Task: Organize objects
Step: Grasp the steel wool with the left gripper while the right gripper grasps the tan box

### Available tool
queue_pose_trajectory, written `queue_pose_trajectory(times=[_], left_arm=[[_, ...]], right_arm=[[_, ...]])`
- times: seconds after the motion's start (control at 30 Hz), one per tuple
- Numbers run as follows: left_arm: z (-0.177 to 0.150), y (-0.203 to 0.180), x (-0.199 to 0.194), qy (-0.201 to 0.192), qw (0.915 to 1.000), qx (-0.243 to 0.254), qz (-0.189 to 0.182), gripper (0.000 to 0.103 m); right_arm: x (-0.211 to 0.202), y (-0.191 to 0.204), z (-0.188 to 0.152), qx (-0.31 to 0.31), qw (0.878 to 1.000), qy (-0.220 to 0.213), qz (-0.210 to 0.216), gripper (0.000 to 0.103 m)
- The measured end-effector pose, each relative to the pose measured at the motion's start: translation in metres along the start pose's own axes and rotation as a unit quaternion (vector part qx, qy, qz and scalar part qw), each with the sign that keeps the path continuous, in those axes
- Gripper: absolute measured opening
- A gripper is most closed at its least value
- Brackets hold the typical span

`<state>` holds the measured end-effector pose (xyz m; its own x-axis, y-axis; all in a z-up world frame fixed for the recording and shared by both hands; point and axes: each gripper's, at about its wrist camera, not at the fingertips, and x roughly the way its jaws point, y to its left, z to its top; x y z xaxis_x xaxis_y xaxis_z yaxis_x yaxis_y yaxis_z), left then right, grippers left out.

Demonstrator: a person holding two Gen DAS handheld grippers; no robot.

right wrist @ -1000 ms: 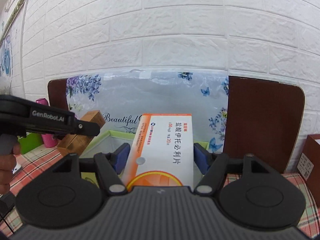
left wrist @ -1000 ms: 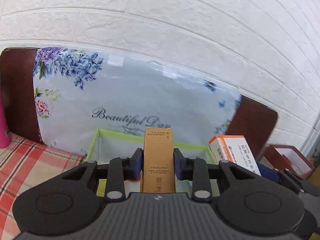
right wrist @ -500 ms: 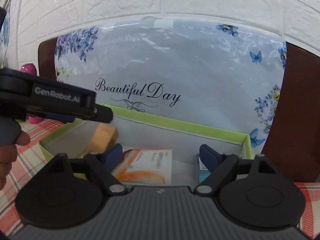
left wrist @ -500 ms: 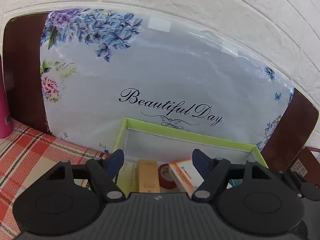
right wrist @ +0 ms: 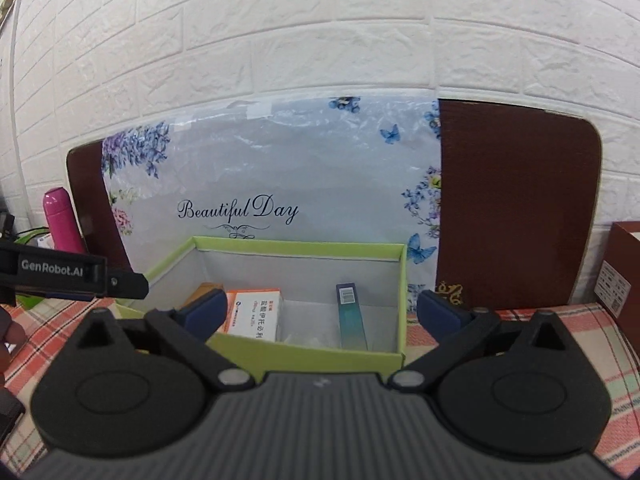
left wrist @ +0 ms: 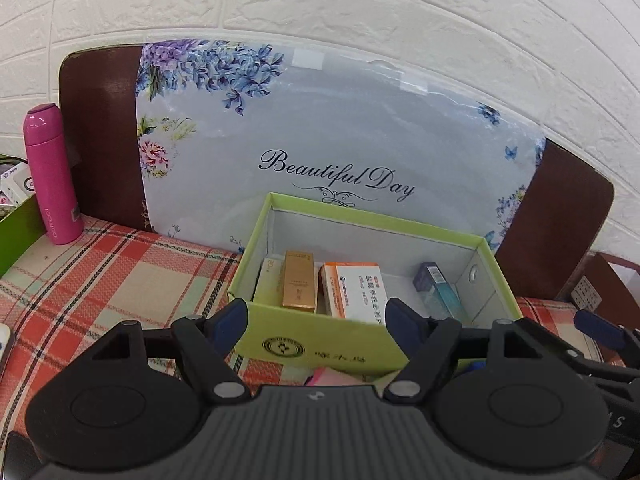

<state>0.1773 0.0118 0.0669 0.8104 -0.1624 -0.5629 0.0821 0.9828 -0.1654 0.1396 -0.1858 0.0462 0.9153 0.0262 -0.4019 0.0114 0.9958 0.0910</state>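
Observation:
A green open box (left wrist: 320,350) (right wrist: 304,354) stands on the plaid cloth. Inside lie a gold carton (left wrist: 299,286), an orange-and-white medicine box (left wrist: 358,292) (right wrist: 256,312), a pale box (left wrist: 270,280) and a blue-teal carton (left wrist: 438,290) (right wrist: 351,316). My left gripper (left wrist: 316,320) is open and empty, in front of the box's near wall. My right gripper (right wrist: 320,312) is open and empty, in front of the box. The left gripper's side shows at the left of the right wrist view (right wrist: 72,274).
A pink bottle (left wrist: 50,174) (right wrist: 64,220) stands at the left by a brown board with a floral "Beautiful Day" bag (left wrist: 340,152). A green container (left wrist: 16,228) is at far left. A brown box (right wrist: 624,272) stands at right. A pink item (left wrist: 332,376) lies near me.
One second ago the left gripper held the gold carton and the right held the medicine box. Both let go over the box, opened, and drew back; both items now lie inside.

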Motion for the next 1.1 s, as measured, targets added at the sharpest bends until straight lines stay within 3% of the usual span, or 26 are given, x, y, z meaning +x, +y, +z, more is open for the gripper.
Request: queue_pose_trajectory(times=[0.17, 0.6, 0.8, 0.93, 1.1], left_arm=[[-0.027, -0.011, -0.022, 0.009, 0.9997, 0.021, 0.011, 0.079], [-0.087, 0.005, -0.054, 0.048, 0.9988, 0.002, 0.001, 0.079], [-0.122, 0.014, -0.051, 0.090, 0.9959, -0.005, -0.010, 0.079], [-0.138, 0.014, -0.057, 0.095, 0.9948, -0.002, -0.037, 0.078], [-0.139, 0.014, -0.068, 0.079, 0.9948, 0.007, -0.064, 0.069]], right_arm=[[-0.047, -0.006, -0.015, 0.014, 1.000, 0.001, -0.001, 0.103], [-0.121, -0.007, -0.060, 0.019, 1.000, 0.013, -0.001, 0.103], [-0.131, -0.005, -0.099, 0.010, 0.998, 0.057, -0.001, 0.103], [-0.128, 0.007, -0.128, -0.010, 0.996, 0.089, 0.002, 0.102], [-0.117, 0.030, -0.134, -0.055, 0.994, 0.093, 0.008, 0.086]])
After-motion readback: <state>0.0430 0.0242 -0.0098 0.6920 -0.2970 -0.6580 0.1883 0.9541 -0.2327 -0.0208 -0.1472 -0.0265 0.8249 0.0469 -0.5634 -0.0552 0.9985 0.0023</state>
